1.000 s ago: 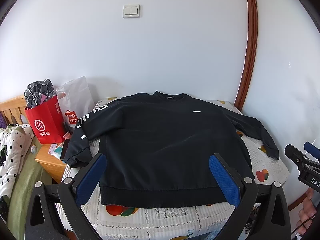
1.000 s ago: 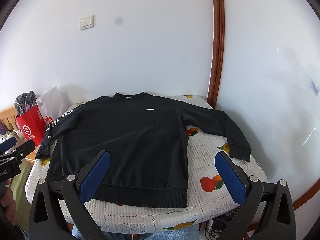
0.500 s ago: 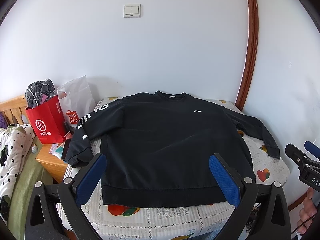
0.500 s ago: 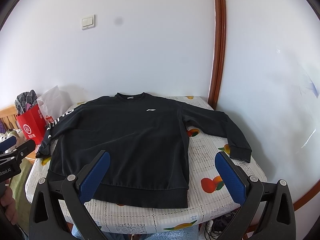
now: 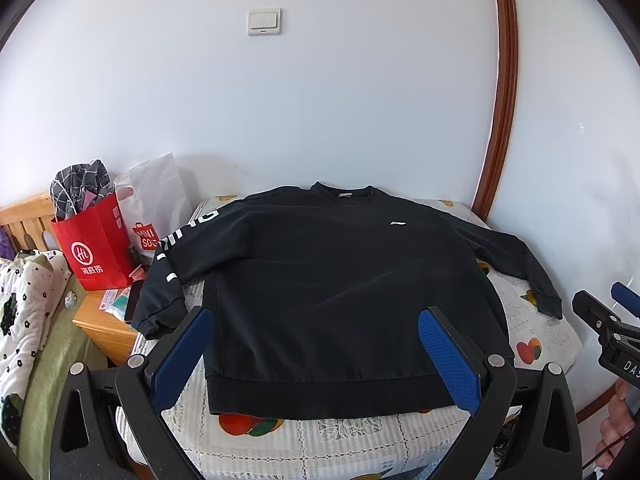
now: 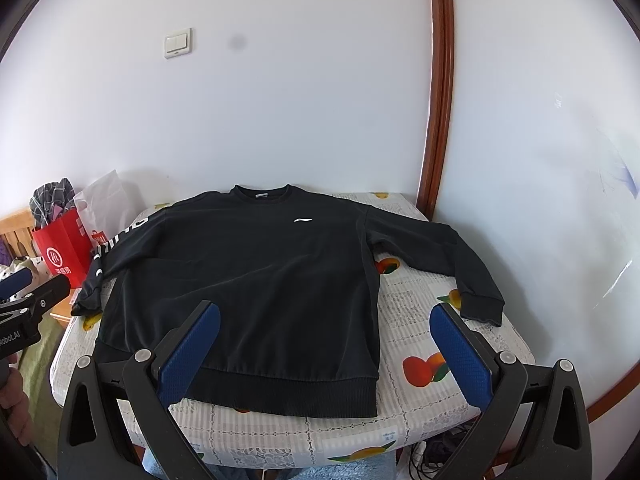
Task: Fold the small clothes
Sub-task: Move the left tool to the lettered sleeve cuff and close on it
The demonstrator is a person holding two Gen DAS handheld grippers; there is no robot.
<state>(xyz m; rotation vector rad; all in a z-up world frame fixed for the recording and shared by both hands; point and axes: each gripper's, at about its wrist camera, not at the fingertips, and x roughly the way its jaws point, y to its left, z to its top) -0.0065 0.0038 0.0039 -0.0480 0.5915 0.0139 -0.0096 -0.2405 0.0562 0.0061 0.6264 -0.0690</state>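
A black long-sleeved sweatshirt point(image 5: 340, 288) lies flat, front up, on a small table, collar toward the wall and both sleeves spread out. It also shows in the right wrist view point(image 6: 256, 280). Its left sleeve point(image 5: 172, 264) carries white lettering and hangs over the table's left edge. Its right sleeve point(image 6: 452, 264) lies on the cloth. My left gripper point(image 5: 316, 356) is open and empty, above the hem. My right gripper point(image 6: 326, 352) is open and empty, above the hem's right corner.
The table wears a white cloth with fruit prints point(image 6: 420, 320) and stands against a white wall. A red paper bag point(image 5: 94, 244) and a white plastic bag point(image 5: 154, 204) stand on a wooden stand to the left. A brown door frame point(image 5: 494, 120) runs up at the right.
Both grippers have edged slightly toward the sweatshirt. Both stay open. The sweatshirt has not moved.
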